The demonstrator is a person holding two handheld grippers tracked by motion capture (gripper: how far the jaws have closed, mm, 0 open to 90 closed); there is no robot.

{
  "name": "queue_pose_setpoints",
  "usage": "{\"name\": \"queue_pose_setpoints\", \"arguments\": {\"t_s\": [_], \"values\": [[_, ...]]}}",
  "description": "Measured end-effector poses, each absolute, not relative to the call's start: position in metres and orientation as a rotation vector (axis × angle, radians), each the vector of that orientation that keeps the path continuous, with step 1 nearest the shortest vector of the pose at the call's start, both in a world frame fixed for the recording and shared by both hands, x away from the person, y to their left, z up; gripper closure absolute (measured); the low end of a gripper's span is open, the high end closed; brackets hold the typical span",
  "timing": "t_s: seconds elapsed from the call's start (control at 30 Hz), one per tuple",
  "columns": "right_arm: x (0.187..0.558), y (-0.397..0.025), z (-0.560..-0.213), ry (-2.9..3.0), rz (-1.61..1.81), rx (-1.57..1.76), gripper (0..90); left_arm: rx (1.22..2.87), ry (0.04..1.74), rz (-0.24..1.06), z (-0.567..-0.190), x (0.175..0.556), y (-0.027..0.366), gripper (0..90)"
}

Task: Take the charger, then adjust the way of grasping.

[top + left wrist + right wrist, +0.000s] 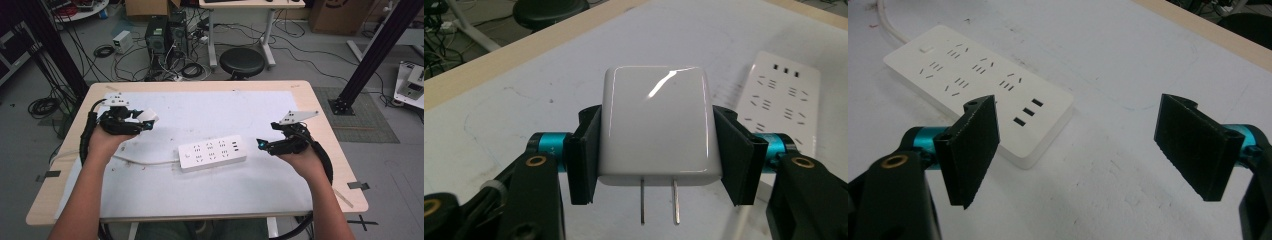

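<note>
My left hand-held gripper (656, 150) clamps the white charger (655, 125) above the table (200, 195), 2 prongs out, my right hand-held gripper (1088, 150) gapes empty beside the power strip (212, 153), so next I line prongs with a socket.

floor: grey, cable-strewn (107, 50) | table (320, 115): pale wood, white mat (200, 190) | beyond: black stool (242, 62), computer towers (156, 34), white desk (250, 4)
</note>
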State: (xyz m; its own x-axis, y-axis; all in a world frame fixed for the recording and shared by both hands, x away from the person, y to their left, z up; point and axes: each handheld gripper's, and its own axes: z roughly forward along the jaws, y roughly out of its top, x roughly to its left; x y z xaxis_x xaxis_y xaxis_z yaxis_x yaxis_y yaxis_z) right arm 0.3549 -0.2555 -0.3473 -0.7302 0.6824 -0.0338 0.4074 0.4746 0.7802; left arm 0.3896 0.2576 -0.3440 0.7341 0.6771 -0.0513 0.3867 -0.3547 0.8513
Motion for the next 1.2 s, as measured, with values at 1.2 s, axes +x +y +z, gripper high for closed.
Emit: {"name": "queue_pose_setpoints", "arguments": {"t_s": [1.2], "values": [[0.324,-0.211,-0.359,2.553,1.308,0.838,18.6,2.100,0.196,0.379,-0.381,0.322,0.142,42.5]]}}
